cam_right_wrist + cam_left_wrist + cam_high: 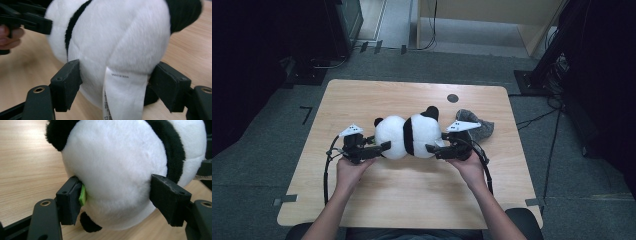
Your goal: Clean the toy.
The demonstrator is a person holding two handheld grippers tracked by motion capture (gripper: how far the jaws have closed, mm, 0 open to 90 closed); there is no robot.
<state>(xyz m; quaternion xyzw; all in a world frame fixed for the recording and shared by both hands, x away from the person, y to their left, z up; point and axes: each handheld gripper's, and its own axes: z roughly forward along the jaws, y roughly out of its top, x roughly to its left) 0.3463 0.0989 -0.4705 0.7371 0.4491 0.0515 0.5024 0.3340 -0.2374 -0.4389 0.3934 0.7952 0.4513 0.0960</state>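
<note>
A lab or test room: a bare wooden worktop point(412, 195) stands alone on grey carpet point(257, 165), with tape marks point(306, 113) on the floor, loose cables point(557, 125) and dark equipment stands point(547, 65) around it.

Panda toy point(408, 136): soft plush, fluffy matt pile; white woven cloth label point(123, 96). Table point(412, 200): pale wood-grain top, smooth, slight sheen. Gripper bodies matt black plastic. Grey cloth point(479, 127) at 3 o'clock looked knitted, coarse.
</note>
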